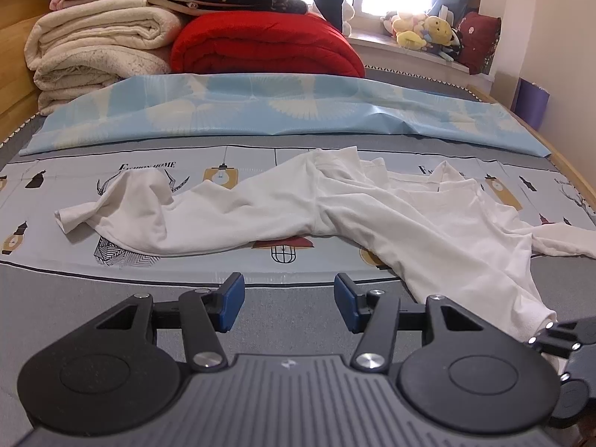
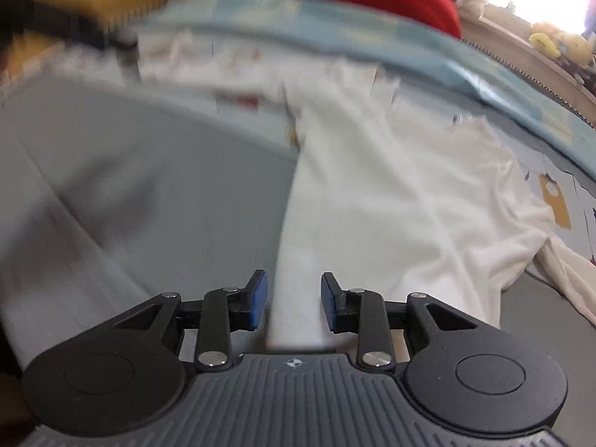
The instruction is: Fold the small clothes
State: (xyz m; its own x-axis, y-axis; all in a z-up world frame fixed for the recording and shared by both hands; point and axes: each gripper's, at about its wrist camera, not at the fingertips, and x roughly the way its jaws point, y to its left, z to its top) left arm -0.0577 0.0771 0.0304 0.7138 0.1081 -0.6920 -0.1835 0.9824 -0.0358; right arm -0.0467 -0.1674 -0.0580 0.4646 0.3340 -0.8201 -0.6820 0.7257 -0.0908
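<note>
A small white garment [image 1: 335, 201] lies crumpled across the patterned bed sheet [image 1: 242, 268], one long limb stretched left and another running toward the lower right. My left gripper [image 1: 289, 298] hovers open over the grey bedding in front of it, with nothing between its blue pads. The right wrist view is blurred. In it my right gripper [image 2: 294, 298] stands open, and a narrow strip of the white garment [image 2: 391, 171] runs between its fingers; the pads [image 2: 259, 298] stand clear of the cloth on both sides. The right gripper's black linkage [image 1: 570, 339] shows at the garment's near end.
Folded cream blankets [image 1: 97, 48] and a red quilt [image 1: 264, 43] are stacked at the head of the bed, behind a light blue cloth [image 1: 260, 108]. Plush toys [image 1: 421, 29] sit on the window sill. A wooden bed frame [image 1: 573, 175] borders the right side.
</note>
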